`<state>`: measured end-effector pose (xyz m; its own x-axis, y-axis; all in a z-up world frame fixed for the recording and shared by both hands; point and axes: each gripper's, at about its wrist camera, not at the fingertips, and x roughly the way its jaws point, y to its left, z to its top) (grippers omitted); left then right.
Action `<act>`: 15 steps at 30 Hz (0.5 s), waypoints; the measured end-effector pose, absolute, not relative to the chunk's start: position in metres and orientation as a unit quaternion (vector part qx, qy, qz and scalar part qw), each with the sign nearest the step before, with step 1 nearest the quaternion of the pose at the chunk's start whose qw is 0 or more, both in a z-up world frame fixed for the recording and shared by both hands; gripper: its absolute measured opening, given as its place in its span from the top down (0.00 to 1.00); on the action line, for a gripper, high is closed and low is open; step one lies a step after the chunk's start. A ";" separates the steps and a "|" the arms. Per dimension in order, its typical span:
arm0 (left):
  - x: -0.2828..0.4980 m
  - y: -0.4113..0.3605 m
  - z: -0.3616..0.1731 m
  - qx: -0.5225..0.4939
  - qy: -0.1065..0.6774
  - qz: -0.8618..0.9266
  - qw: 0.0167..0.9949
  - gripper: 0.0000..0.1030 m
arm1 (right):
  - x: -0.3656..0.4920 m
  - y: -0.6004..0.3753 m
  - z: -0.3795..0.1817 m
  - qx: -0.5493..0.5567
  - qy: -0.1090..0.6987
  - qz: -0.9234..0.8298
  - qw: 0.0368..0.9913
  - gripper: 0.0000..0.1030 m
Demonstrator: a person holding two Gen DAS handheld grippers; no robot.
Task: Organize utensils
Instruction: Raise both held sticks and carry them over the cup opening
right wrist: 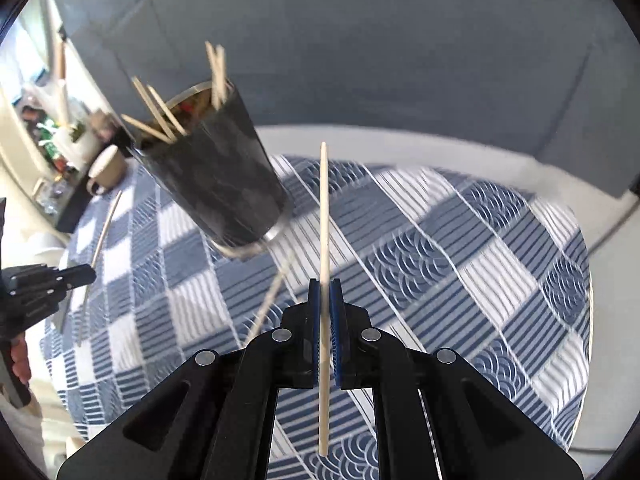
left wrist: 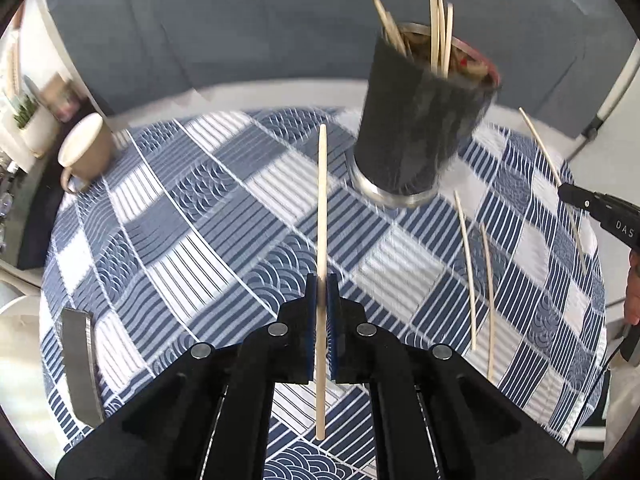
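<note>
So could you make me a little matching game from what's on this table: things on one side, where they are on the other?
Things:
1. dark holder
2. beige mug
3. loose chopsticks
4. chopstick in the left tool

Places:
A. lying flat on the checked cloth
B. clamped, pointing forward
C. standing, full of sticks
D. at the table's far left edge

Pairs: 1-C, 2-D, 3-A, 4-B

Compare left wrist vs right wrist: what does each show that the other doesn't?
Left wrist only: a flat metal piece at the tablecloth's near left edge, the left gripper shut on its own chopstick, and three loose chopsticks on the cloth.

Right wrist only: the right gripper shut on a second chopstick, with the cloth's right side bare.

Both: the dark holder with chopsticks inside, the beige mug, and the checked tablecloth.
</note>
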<state>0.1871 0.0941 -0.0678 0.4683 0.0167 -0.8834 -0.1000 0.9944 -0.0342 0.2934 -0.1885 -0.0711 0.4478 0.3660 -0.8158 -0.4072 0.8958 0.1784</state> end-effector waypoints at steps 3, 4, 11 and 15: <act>0.192 0.095 -0.053 -0.052 0.495 0.055 0.866 0.95 | 0.298 -0.182 -0.058 -0.014 0.454 0.253 0.854 0.95; 0.193 0.097 -0.049 -0.055 0.488 0.062 0.869 0.95 | 0.298 -0.180 -0.054 -0.010 0.447 0.261 0.855 0.95; 0.204 0.099 -0.022 -0.088 0.446 0.075 0.887 0.95 | 0.308 -0.169 -0.025 0.026 0.415 0.317 0.852 0.95; 0.217 0.093 0.002 -0.082 0.419 0.067 0.902 0.95 | 0.321 -0.161 -0.003 0.041 0.394 0.343 0.852 0.95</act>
<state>0.2165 0.0928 0.0019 0.6401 0.0515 -0.7666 -0.1892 0.9776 -0.0923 0.3207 -0.1611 -0.0032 0.4540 0.6163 -0.6434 -0.5510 0.7617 0.3409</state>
